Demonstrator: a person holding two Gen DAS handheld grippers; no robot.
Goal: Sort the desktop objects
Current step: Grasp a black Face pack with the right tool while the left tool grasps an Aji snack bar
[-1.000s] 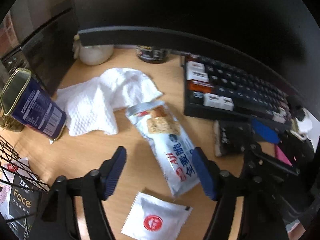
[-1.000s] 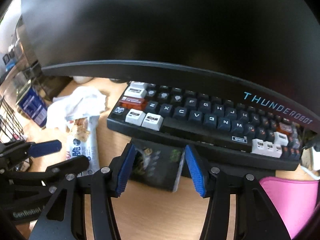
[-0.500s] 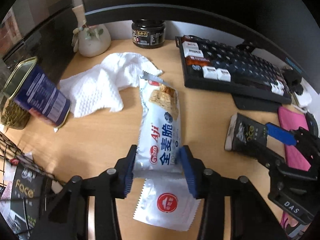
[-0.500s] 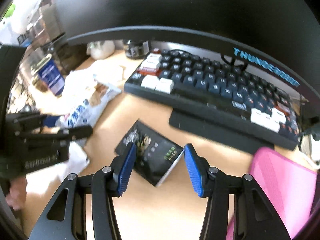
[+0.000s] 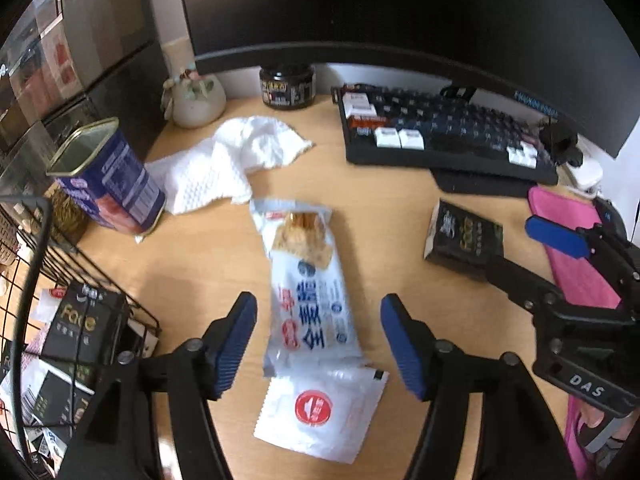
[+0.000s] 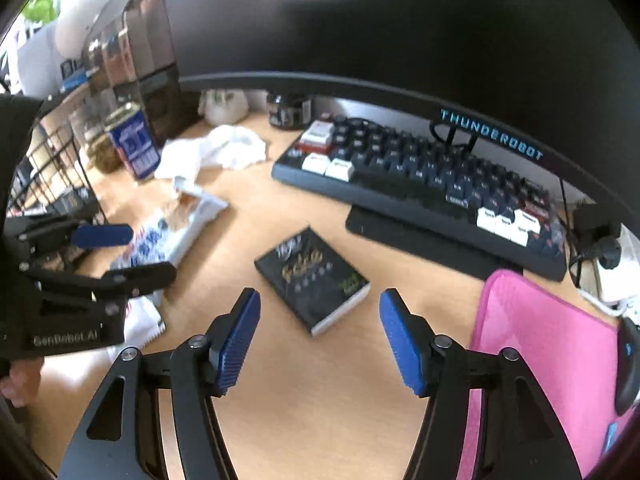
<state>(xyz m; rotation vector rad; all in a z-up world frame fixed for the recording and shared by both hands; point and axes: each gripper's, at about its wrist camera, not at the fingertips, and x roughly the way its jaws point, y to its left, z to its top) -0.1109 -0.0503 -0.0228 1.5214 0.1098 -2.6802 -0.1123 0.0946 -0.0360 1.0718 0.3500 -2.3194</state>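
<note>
A: How do the fingers stand?

B: The left gripper (image 5: pixel 318 344) has its jaws opening. The snack packet (image 5: pixel 310 292) lies between the two blue pads (image 5: pixel 234 346), but they do not press on it; there is a gap on each side. The right gripper (image 6: pixel 320 340) is opening too. The black box (image 6: pixel 312 280) lies just ahead of its tips and nothing is held.

A: How much free room is around them?

B: For the left one, bare desk (image 5: pixel 192 264) shows on both sides of the packet. A small white sachet (image 5: pixel 320 416) touches the near end of the packet, under the gripper. To the left the wire basket (image 5: pixel 80 264) stands near, with a blue tin (image 5: pixel 108 180) behind it. For the right one, the desk is bare around the box. The pink mat (image 6: pixel 536 344) is close on the right, and the keyboard (image 6: pixel 420 184) closes the far side, under the edge of the monitor (image 6: pixel 360 20).

A: How do the things look?

B: The packet is long, white and crumpled, with blue and red print and a picture of a biscuit at its far end. It lies flat on the desk, and its far end is just beside a white cloth (image 5: pixel 232 160). The box is flat, black with gold print, and turned at an angle to the keyboard.
</note>
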